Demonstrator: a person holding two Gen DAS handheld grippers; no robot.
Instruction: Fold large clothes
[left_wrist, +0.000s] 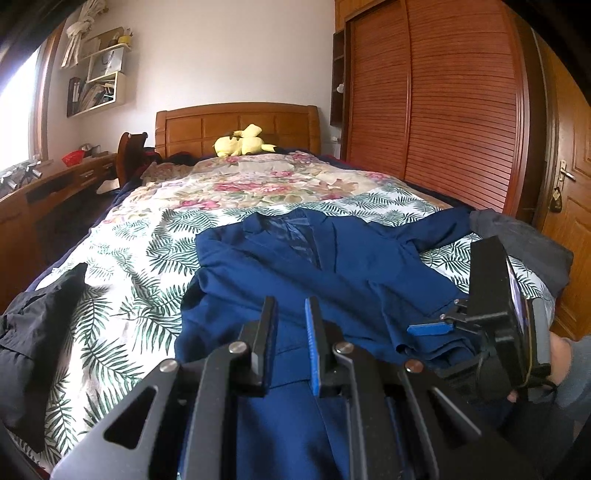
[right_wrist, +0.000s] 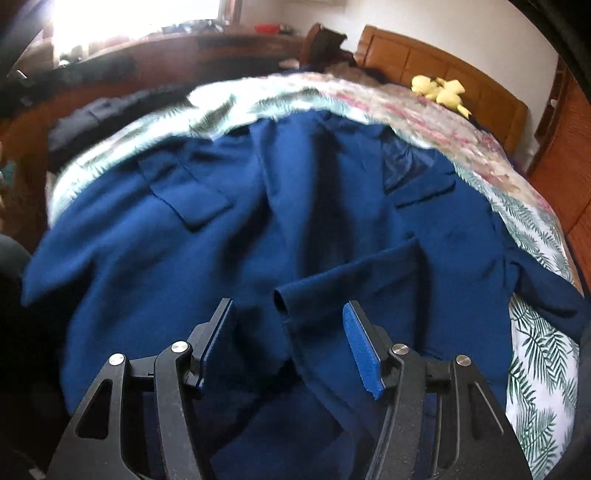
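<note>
A navy blue suit jacket (left_wrist: 332, 266) lies front up across the foot of the bed, lapels toward the headboard. My left gripper (left_wrist: 290, 321) sits at its near hem, the jaws narrow with a ridge of blue cloth pinched between them. In the right wrist view the jacket (right_wrist: 184, 240) fills the frame, a flap pocket at the left. A sleeve cuff (right_wrist: 295, 295) lies folded over the body. My right gripper (right_wrist: 291, 314) is open just over that cuff, its pads clear of the cloth. One of its blue fingers (left_wrist: 430, 328) shows at the jacket's right side.
The bed has a leaf-print sheet (left_wrist: 129, 258) and a floral cover (left_wrist: 258, 184). A yellow plush toy (left_wrist: 242, 142) lies by the wooden headboard. Dark garments lie at the left edge (left_wrist: 33, 325) and the right corner (left_wrist: 524, 240). A desk stands left, a wardrobe (left_wrist: 443, 110) right.
</note>
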